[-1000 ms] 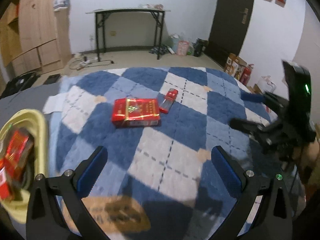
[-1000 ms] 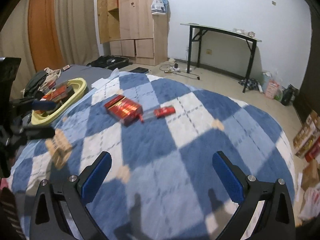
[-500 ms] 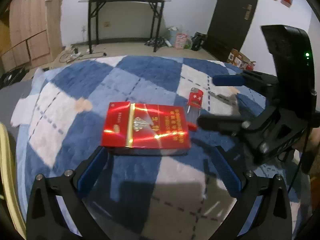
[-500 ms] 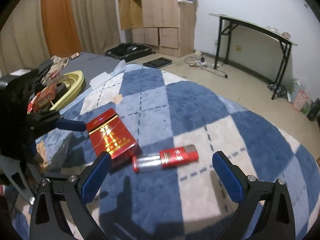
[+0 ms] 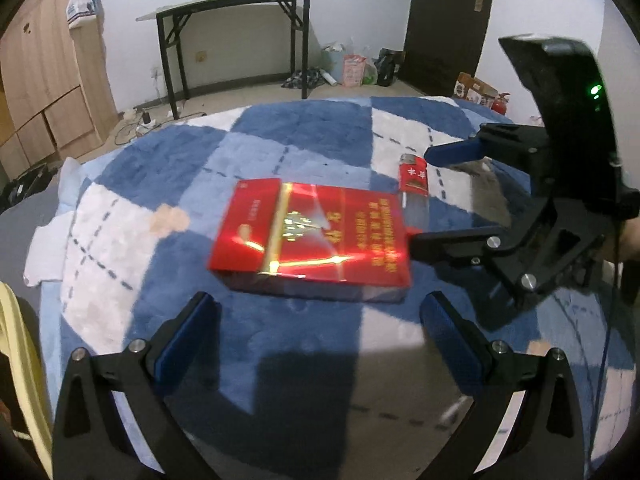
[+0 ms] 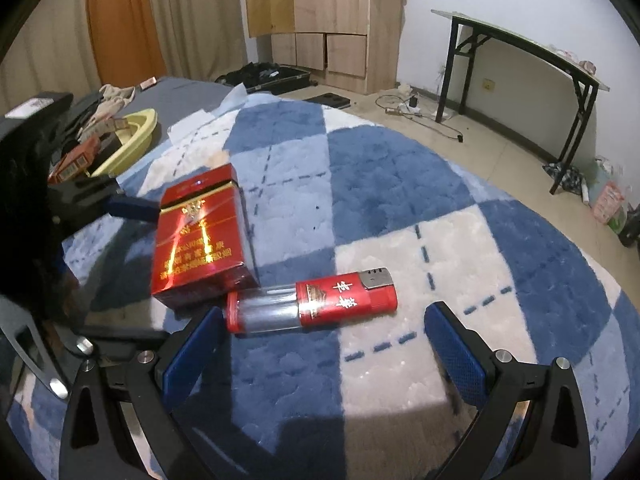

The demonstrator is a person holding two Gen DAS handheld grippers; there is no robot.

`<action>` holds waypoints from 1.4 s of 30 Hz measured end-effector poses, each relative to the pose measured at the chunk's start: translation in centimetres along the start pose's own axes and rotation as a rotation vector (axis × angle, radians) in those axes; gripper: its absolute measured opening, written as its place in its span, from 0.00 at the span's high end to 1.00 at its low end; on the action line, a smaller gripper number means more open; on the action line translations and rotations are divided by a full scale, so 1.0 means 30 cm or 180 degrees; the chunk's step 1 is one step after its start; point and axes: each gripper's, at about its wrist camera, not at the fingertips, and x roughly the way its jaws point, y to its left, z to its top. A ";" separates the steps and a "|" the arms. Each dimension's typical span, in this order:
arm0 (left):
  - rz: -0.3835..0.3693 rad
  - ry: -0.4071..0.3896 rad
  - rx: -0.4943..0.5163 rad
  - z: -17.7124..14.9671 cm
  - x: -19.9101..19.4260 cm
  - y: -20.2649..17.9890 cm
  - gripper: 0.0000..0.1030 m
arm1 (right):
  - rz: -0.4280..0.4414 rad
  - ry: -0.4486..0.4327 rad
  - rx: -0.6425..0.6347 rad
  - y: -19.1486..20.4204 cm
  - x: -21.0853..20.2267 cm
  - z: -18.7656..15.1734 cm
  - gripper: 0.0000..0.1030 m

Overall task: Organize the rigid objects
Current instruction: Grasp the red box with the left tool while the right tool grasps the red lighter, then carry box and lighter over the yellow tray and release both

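A red cigarette box (image 5: 312, 236) lies flat on the blue and white checked rug (image 5: 296, 132). My left gripper (image 5: 320, 340) is open just in front of it, fingers wider than the box. A red lighter (image 6: 316, 304) with a clear end lies beside the box (image 6: 200, 240), touching its corner. Just short of the lighter, my right gripper (image 6: 320, 344) stands open, a finger off each end. In the left wrist view the right gripper (image 5: 436, 196) straddles the lighter (image 5: 414, 184). The left gripper (image 6: 134, 272) shows at the left of the right wrist view.
A yellow basket (image 6: 136, 140) holding red boxes sits at the rug's far left edge, on grey bedding. A black folding table (image 5: 236, 0) stands by the white wall, with a wooden wardrobe (image 6: 328, 8), bags and a cable on the floor.
Both grippers have moved in low over the rug. The left one closed in on the red box, the right one on the lighter. Both stayed open.
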 end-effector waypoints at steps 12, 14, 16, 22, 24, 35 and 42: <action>0.0053 -0.0017 0.0289 0.080 0.078 -0.041 0.00 | -0.0165 -0.0058 0.0009 0.004 0.014 -0.020 0.01; 0.0100 -0.0036 0.0299 0.082 0.092 -0.052 0.00 | -0.0122 -0.0056 0.0033 -0.004 0.013 -0.022 0.00; 0.0118 -0.0087 0.0253 0.080 0.094 -0.044 0.00 | -0.0089 -0.0076 0.0083 -0.018 0.011 -0.024 0.02; 0.0072 -0.0232 -0.0031 0.090 0.048 -0.012 0.13 | -0.0189 -0.0132 0.0058 -0.017 -0.003 -0.030 0.17; 0.0157 -0.0310 -0.0133 0.092 0.010 -0.024 0.13 | -0.0245 -0.0148 0.0036 -0.007 -0.013 -0.035 0.20; 0.0498 -0.0515 -0.0127 -0.031 -0.452 -0.146 0.13 | -0.0161 -0.0577 0.0686 0.180 -0.411 -0.239 0.21; 0.0514 -0.0536 -0.0199 -0.086 -0.734 -0.235 0.13 | -0.0300 -0.0814 0.0601 0.312 -0.802 -0.292 0.20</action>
